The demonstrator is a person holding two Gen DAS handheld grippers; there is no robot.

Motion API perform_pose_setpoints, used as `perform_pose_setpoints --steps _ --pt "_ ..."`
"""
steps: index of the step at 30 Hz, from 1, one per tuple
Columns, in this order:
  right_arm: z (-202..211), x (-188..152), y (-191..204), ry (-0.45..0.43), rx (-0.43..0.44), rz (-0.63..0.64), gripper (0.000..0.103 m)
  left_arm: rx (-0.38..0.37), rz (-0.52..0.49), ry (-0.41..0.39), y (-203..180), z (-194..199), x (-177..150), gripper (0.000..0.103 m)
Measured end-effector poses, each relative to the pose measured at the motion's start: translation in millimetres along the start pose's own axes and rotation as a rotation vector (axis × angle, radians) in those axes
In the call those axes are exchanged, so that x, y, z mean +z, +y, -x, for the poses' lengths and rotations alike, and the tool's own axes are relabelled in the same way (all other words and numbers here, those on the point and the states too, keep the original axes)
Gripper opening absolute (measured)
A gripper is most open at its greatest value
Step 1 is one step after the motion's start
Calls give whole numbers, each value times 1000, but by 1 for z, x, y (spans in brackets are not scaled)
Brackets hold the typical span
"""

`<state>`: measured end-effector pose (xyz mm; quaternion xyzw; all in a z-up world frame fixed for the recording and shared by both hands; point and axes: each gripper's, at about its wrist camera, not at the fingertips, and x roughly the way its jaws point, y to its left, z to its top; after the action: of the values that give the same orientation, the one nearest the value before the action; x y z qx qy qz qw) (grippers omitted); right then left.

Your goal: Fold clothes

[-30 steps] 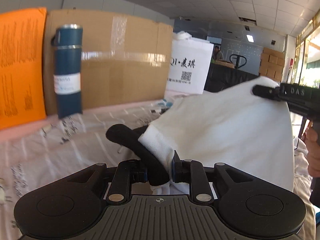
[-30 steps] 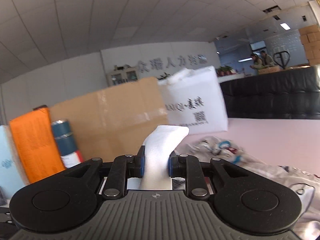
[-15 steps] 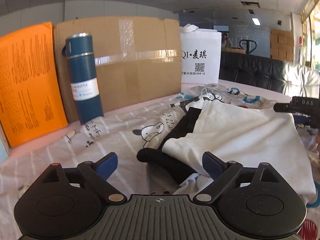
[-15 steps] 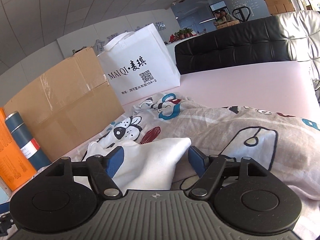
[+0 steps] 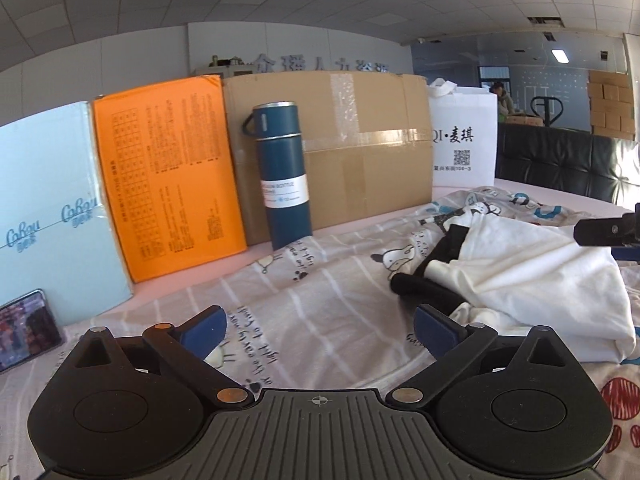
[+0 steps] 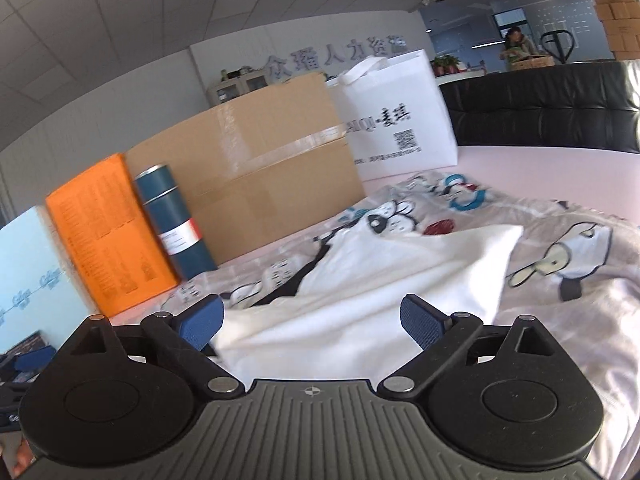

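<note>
A white garment (image 5: 536,276) with black trim (image 5: 424,290) lies folded in a heap on the cartoon-print sheet (image 5: 320,280). My left gripper (image 5: 320,326) is open and empty, low over the sheet to the left of the garment. My right gripper (image 6: 312,320) is open, with the white garment (image 6: 380,288) lying on the sheet between and beyond its fingers; nothing is gripped. The right gripper's tip also shows in the left wrist view (image 5: 604,232) at the far right edge, above the garment.
Along the back stand a light blue box (image 5: 48,216), an orange box (image 5: 168,188), a dark blue flask (image 5: 284,176), a cardboard box (image 5: 360,148) and a white bag (image 5: 464,136). A phone (image 5: 24,328) lies at the left. A black sofa (image 6: 552,108) stands behind.
Both grippers held the raised white garment a second ago, then opened and let it drop onto the sheet. Both have since pulled back, the left one toward the left.
</note>
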<state>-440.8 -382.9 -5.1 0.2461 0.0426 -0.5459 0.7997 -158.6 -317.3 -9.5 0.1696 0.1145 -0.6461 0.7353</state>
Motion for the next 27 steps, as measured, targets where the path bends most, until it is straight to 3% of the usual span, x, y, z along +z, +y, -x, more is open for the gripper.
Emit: perform_pose_setpoints --steps 4,8,12,17,20,24,27 --pt "-10 -22 57 92 85 61 99 61 27 19 31 5 -10 102" --pt "-27 -39 102 154 91 120 99 98 56 53 58 10 -24 102" --pt "-42 -54 128 194 15 150 99 117 90 78 75 13 -37 102" --pt "-54 -68 138 230 -70 178 99 89 133 99 82 6 -45 102" --pt "-62 -71 137 228 -132 193 99 84 96 98 74 -1 -45 102" --pt "-73 -75 136 235 -217 220 100 59 47 168 65 -16 -46 102" --pt "-79 -77 132 258 -233 214 103 63 12 193 59 -20 -49 103"
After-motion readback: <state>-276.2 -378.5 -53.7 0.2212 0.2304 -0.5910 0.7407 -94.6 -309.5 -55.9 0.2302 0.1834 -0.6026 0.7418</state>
